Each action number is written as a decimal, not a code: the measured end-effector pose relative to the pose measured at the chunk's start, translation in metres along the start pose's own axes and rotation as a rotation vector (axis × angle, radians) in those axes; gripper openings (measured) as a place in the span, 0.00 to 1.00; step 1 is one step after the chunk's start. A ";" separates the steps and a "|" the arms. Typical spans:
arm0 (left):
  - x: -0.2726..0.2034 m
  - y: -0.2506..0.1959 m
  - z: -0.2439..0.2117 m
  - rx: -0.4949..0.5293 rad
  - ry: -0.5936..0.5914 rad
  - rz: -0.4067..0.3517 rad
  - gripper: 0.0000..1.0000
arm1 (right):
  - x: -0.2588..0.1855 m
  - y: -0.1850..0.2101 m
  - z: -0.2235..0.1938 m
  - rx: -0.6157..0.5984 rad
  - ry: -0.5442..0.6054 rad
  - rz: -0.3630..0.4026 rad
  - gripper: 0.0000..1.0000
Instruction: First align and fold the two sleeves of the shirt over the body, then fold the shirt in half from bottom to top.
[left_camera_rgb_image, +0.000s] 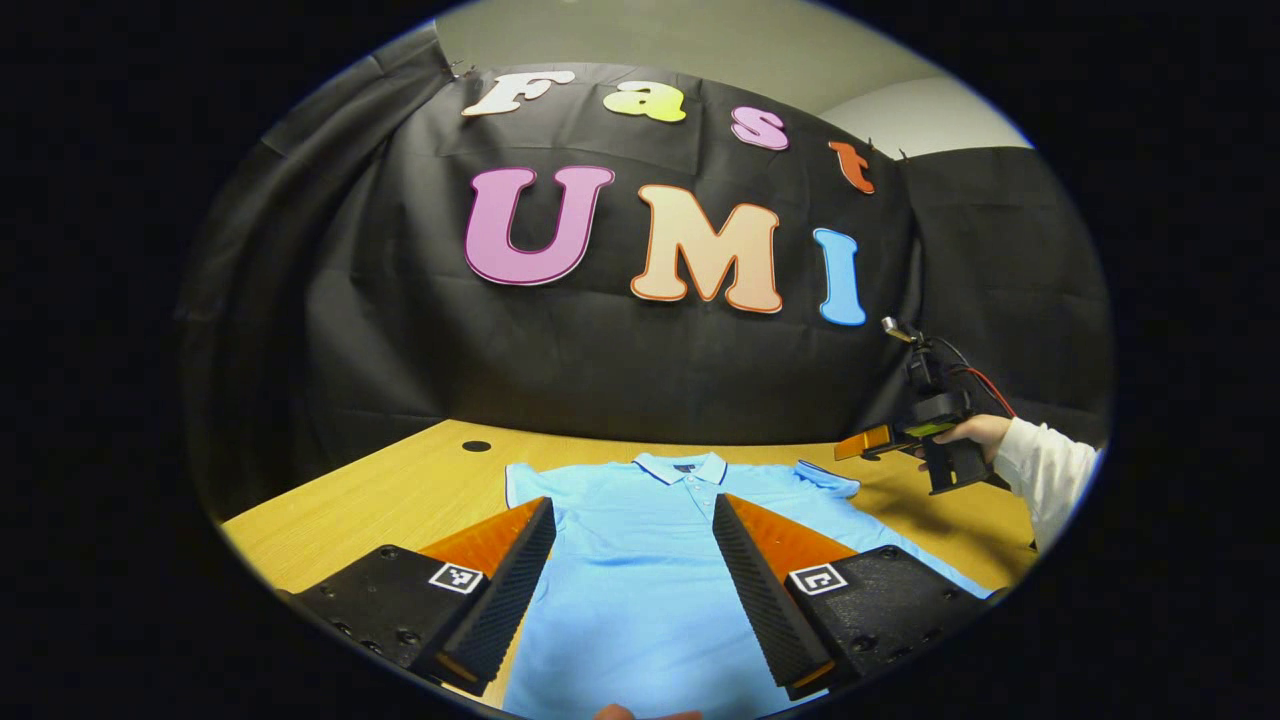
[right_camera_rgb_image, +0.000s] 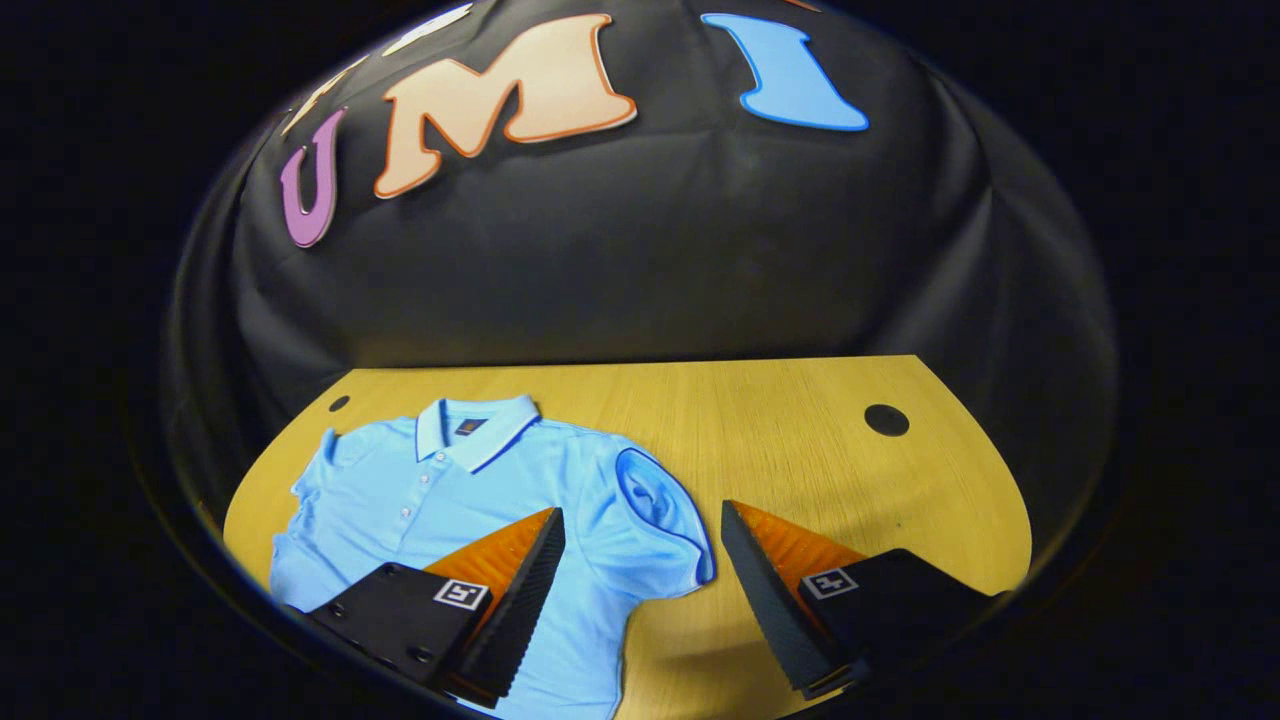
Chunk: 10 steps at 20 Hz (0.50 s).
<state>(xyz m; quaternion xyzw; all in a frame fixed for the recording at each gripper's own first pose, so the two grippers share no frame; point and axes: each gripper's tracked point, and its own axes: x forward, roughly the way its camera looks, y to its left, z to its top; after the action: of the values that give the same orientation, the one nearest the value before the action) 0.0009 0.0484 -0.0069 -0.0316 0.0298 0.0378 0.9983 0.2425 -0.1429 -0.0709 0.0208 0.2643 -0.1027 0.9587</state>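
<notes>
Left gripper view: left gripper fingers spread wide, nothing between them, over shirt lying flat on table, lower centre. Right gripper at right edge, held by hand. Right gripper view: right gripper spread apart above sleeve, lower centre; collar toward upper left.

Wooden tabletop with two dark round holes near its far edge; a light blue polo shirt lies flat on it, front up, collar toward the wall.
</notes>
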 end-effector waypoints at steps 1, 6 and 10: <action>0.001 0.001 0.000 0.002 0.003 0.001 0.95 | 0.009 -0.005 -0.005 -0.001 0.015 -0.011 0.97; 0.005 0.005 -0.006 0.001 0.019 0.010 0.95 | 0.030 -0.023 -0.033 0.000 0.087 -0.046 0.97; 0.005 -0.003 -0.010 -0.012 0.037 -0.011 0.95 | 0.033 -0.017 -0.041 0.014 0.117 -0.028 0.97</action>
<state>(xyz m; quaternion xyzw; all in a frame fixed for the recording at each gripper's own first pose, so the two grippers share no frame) 0.0052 0.0454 -0.0171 -0.0383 0.0479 0.0318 0.9976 0.2467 -0.1616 -0.1226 0.0295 0.3194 -0.1167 0.9399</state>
